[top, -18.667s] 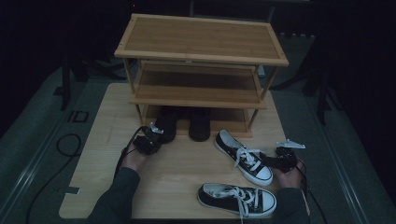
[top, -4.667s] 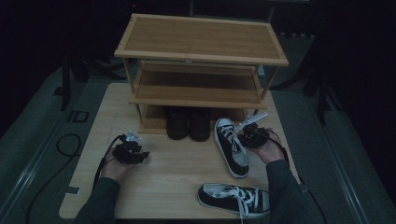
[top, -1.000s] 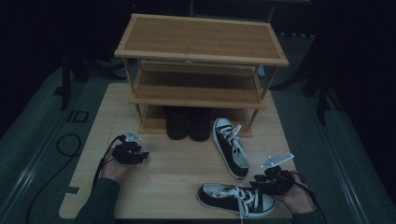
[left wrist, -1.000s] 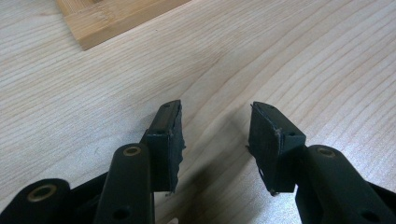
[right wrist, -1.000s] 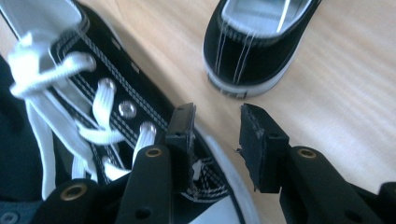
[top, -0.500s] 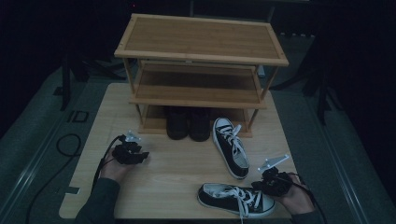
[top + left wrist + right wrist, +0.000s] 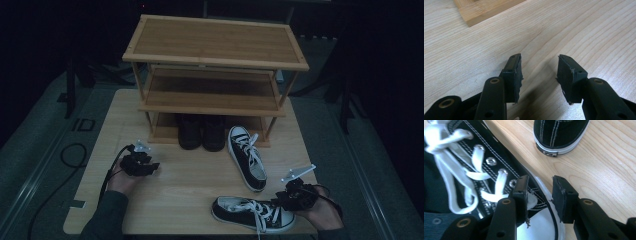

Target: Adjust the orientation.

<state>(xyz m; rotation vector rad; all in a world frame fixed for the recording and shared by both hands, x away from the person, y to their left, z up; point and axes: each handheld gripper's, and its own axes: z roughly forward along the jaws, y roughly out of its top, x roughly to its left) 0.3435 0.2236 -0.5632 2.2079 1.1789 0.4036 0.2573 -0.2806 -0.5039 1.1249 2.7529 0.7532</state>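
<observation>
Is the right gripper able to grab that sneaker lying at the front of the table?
Probably yes. The right gripper already sits over the toe of the near sneaker, its jaws apart around the toe's edge, and nothing lies between them and the shoe.

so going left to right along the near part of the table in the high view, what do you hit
left gripper → lying sneaker → right gripper at that sneaker's toe end
</observation>
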